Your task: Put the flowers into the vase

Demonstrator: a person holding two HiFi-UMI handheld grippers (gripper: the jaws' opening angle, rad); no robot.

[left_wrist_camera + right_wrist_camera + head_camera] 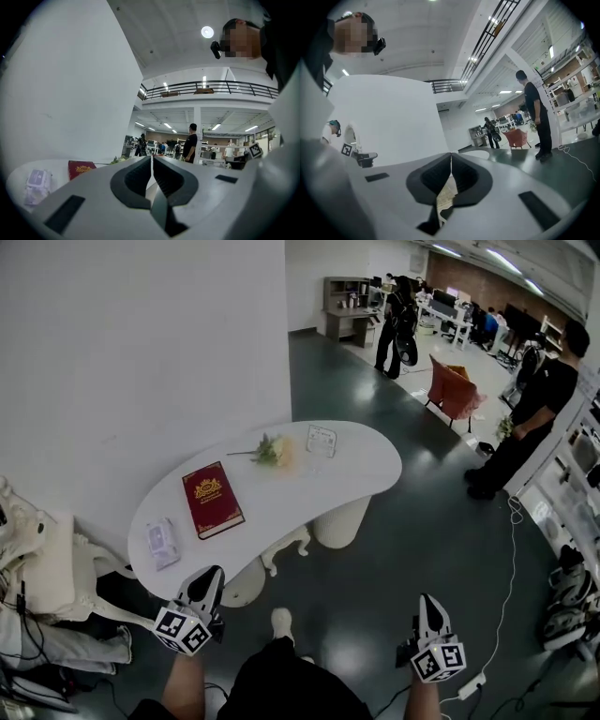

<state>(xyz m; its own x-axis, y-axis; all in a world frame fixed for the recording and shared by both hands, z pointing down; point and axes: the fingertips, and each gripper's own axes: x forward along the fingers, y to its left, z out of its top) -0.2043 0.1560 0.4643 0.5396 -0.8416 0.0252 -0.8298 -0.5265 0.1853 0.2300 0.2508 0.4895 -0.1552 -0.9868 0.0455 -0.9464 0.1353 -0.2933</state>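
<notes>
A pale flower with a green stem [267, 450] lies on the white curved table [366, 470], toward its far side. Just right of it stands a clear square vase [321, 440]. My left gripper [207, 582] hovers at the table's near edge, jaws shut on nothing. My right gripper [429, 606] hangs over the floor, right of the table, also shut and empty. In the left gripper view the shut left gripper [151, 161] points across the table, and the flower [119, 160] shows small beyond it. The right gripper view shows the right gripper [450, 160] shut, with the table [480, 153] ahead.
A red book [212, 499] and a small plastic packet [161, 542] lie on the table's near left. A white ornate chair [47, 563] stands left. A person in black [539, 404] stands right, near an orange chair [455, 390]. A white cable [506, 587] runs across the floor.
</notes>
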